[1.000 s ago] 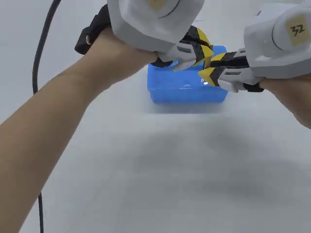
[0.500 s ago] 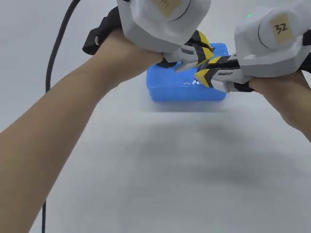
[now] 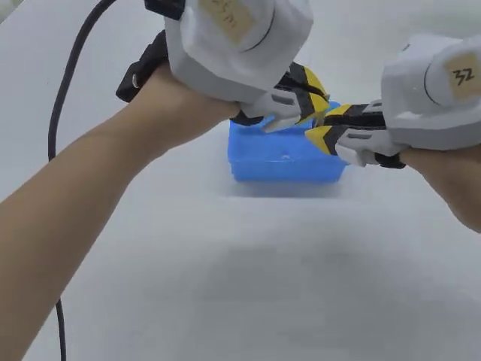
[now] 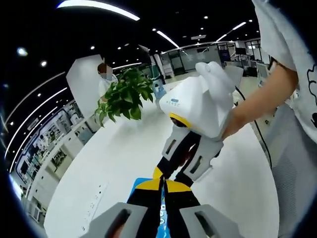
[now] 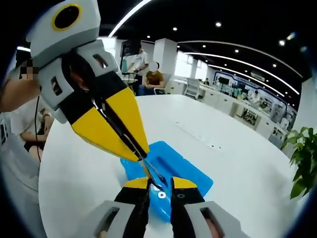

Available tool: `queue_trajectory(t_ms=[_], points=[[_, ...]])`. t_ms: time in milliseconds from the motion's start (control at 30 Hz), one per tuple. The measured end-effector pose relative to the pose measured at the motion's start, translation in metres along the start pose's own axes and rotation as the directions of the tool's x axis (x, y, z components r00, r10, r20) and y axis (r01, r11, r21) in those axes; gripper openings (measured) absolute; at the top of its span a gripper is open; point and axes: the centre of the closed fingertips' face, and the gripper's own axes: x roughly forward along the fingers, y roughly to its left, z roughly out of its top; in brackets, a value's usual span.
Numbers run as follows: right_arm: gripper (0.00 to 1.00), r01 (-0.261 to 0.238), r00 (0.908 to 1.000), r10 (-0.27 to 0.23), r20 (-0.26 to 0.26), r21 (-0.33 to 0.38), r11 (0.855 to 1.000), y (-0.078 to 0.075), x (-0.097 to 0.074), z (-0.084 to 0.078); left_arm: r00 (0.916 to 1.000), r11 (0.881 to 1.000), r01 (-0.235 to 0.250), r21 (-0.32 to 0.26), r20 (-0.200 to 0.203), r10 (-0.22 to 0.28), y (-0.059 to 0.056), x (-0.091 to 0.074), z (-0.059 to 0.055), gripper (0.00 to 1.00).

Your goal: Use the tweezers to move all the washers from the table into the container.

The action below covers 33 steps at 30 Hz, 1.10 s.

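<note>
A blue container [image 3: 278,162] stands on the white table, and both grippers meet above its far rim. My left gripper [image 3: 322,98] comes in from the left, shut on thin metal tweezers [image 5: 151,173] that slant down out of its yellow jaws [image 5: 143,153]. The tweezers' tips reach into the narrow gap of my right gripper [image 5: 159,186], whose jaws stand slightly apart. A small silver washer [image 5: 162,195] sits right at those tips over the container [image 5: 193,173]. I cannot tell whether the tips pinch it. In the head view my right gripper [image 3: 317,126] points left.
A black cable [image 3: 68,83] runs down the left side of the white table [image 3: 225,286]. The person's forearms cross the left and right of the head view. A potted plant [image 4: 124,99] and seated people [image 5: 148,74] are far behind.
The head camera has shifted a little. Both grippers have stayed together over the blue container, with the right one drawn slightly to the right. The tweezers remain in the left gripper.
</note>
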Motion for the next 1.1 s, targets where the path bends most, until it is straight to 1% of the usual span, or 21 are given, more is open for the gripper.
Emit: queue_trajectory(t_ms=[33,100,200,233,267,300,333,367,400,433,500,600,733,800,867,900,933,967,1033,1067,1100], points=[[0.13,-0.002,1.0000,0.002,0.003,-0.004,1.000,0.004,-0.004,0.001,1.0000,1.000,0.004,0.003,0.001,-0.004,-0.004,-0.004,0.002,0.00],[0.15,-0.005,1.0000,0.005,0.001,-0.037,0.999,0.013,-0.013,0.002,0.9997,1.000,0.024,0.011,0.006,-0.024,-0.016,-0.012,0.006,0.00],[0.16,-0.032,0.9995,0.032,-0.006,-0.059,0.998,0.030,-0.024,0.001,0.9985,0.999,0.052,0.011,0.017,-0.052,-0.033,-0.021,0.012,0.00],[0.14,-0.053,0.9986,0.052,-0.013,-0.082,0.995,0.039,-0.028,-0.001,0.9976,0.998,0.067,0.019,0.018,-0.067,-0.042,-0.025,0.013,0.00],[0.12,-0.072,0.9973,0.071,-0.020,-0.108,0.992,0.046,-0.030,-0.003,0.9969,0.997,0.076,0.024,0.018,-0.077,-0.045,-0.023,0.012,0.00],[0.09,-0.087,0.9959,0.083,-0.037,-0.139,0.987,0.053,-0.034,-0.006,0.9961,0.996,0.087,0.036,0.013,-0.088,-0.051,-0.025,0.011,0.00],[0.08,-0.088,0.9956,0.082,-0.046,-0.148,0.985,0.055,-0.035,-0.008,0.9957,0.995,0.092,0.041,0.009,-0.092,-0.054,-0.025,0.011,0.00],[0.08,-0.097,0.9937,0.085,-0.073,-0.177,0.979,0.060,-0.038,-0.014,0.9936,0.993,0.113,0.041,0.000,-0.113,-0.061,-0.027,0.009,0.00],[0.07,-0.101,0.9928,0.087,-0.082,-0.180,0.978,0.064,-0.040,-0.017,0.9934,0.993,0.115,0.041,-0.005,-0.114,-0.061,-0.025,0.008,0.00],[0.08,-0.090,0.9927,0.072,-0.096,-0.196,0.977,0.064,-0.042,-0.021,0.9927,0.992,0.120,0.041,-0.018,-0.119,-0.066,-0.025,0.005,0.00],[0.08,-0.097,0.9904,0.072,-0.118,-0.220,0.971,0.067,-0.044,-0.028,0.9914,0.991,0.126,0.054,-0.044,-0.124,-0.074,-0.024,0.001,0.00],[0.08,-0.102,0.9869,0.072,-0.144,-0.214,0.972,0.071,-0.047,-0.037,0.9897,0.990,0.133,0.047,-0.059,-0.131,-0.082,-0.021,-0.004,0.00],[0.08,-0.113,0.9786,0.072,-0.193,-0.212,0.971,0.080,-0.049,-0.055,0.9848,0.988,0.152,0.033,-0.090,-0.148,-0.096,-0.017,-0.022,0.00],[0.07,-0.125,0.9756,0.081,-0.204,-0.211,0.969,0.085,-0.047,-0.064,0.9821,0.986,0.164,0.007,-0.095,-0.163,-0.103,-0.015,-0.032,0.00],[0.07,-0.152,0.9688,0.102,-0.226,-0.214,0.965,0.093,-0.043,-0.076,0.9786,0.984,0.176,-0.005,-0.108,-0.175,-0.110,-0.012,-0.044,0.00],[0.06,-0.162,0.9642,0.104,-0.244,-0.232,0.959,0.096,-0.041,-0.083,0.9776,0.984,0.178,-0.007,-0.113,-0.177,-0.111,-0.011,-0.047,0.00],[0.06,-0.173,0.9595,0.104,-0.262,-0.257,0.951,0.099,-0.040,-0.088,0.9692,0.983,0.186,0.013,-0.167,-0.181,-0.115,-0.010,-0.061,0.00],[0.06,-0.195,0.9532,0.107,-0.283,-0.302,0.933,0.102,-0.038,-0.095,0.9637,0.980,0.196,0.035,-0.192,-0.186,-0.118,-0.008,-0.068,0.00],[0.05,-0.214,0.9482,0.111,-0.298,-0.343,0.915,0.109,-0.035,-0.103,0.9601,0.977,0.214,0.001,-0.185,-0.210,-0.125,-0.003,-0.080,0.00],[0.04,-0.217,0.9468,0.115,-0.301,-0.333,0.918,0.111,-0.035,-0.105,0.9559,0.974,0.225,-0.012,-0.191,-0.223,-0.128,-0.001,-0.085,0.00],[0.01,-0.221,0.9450,0.117,-0.305,-0.331,0.917,0.113,-0.034,-0.107,0.9484,0.971,0.240,-0.022,-0.208,-0.239,-0.132,0.002,-0.093,0.00]])
